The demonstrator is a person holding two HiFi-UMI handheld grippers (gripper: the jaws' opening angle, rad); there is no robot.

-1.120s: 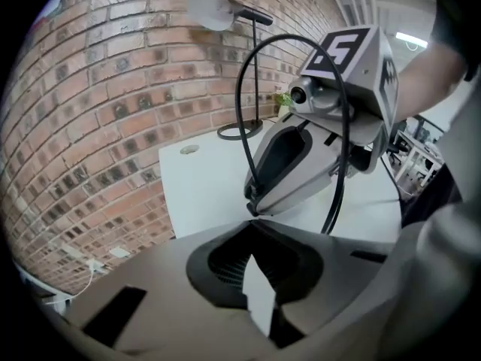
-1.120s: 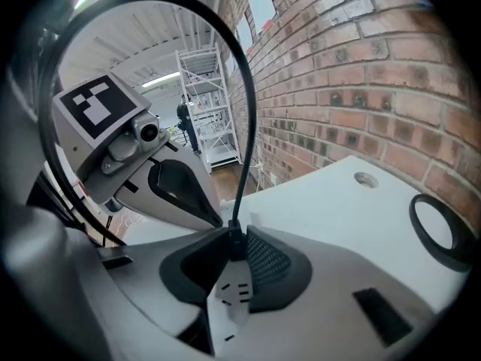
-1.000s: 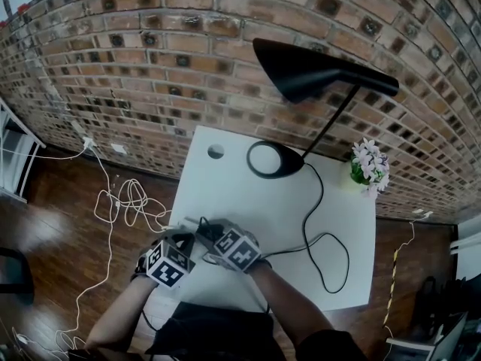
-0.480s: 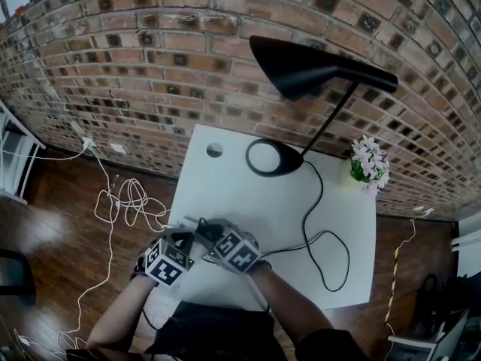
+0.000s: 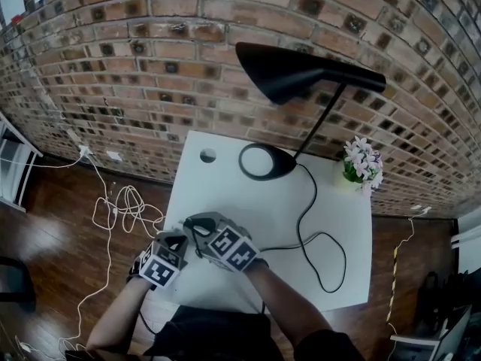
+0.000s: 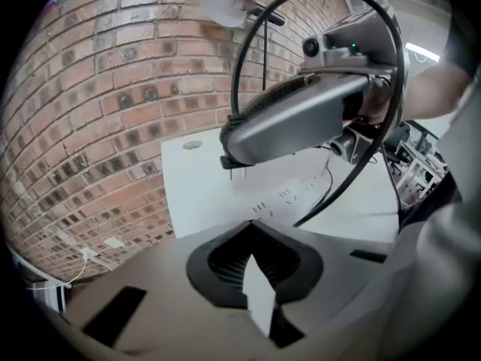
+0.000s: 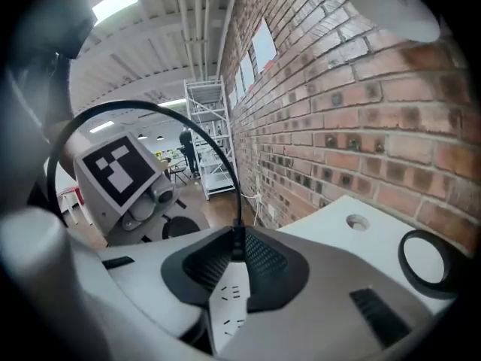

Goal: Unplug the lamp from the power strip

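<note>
The black lamp (image 5: 301, 77) stands at the back of the white table (image 5: 225, 179). Its black cord (image 5: 323, 241) loops across the table to my grippers at the front left. My right gripper (image 5: 199, 228) (image 7: 237, 256) is shut on the lamp plug (image 7: 237, 243). In the left gripper view the plug (image 6: 233, 162) hangs just above the table, its two prongs bare. The white power strip (image 6: 297, 192) (image 7: 228, 310) lies beneath it. My left gripper (image 5: 176, 241) (image 6: 257, 280) is shut on the strip's near end.
A small pot of pale flowers (image 5: 363, 164) sits at the table's back right. Near the back left is a round cable hole (image 5: 208, 156). White cables (image 5: 120, 205) lie tangled on the wooden floor to the left. A brick wall (image 5: 150, 66) runs behind.
Both grippers have stayed close together at the table's front left. The right one, with the plug, has shifted slightly away from me. The head view has drifted a little.
</note>
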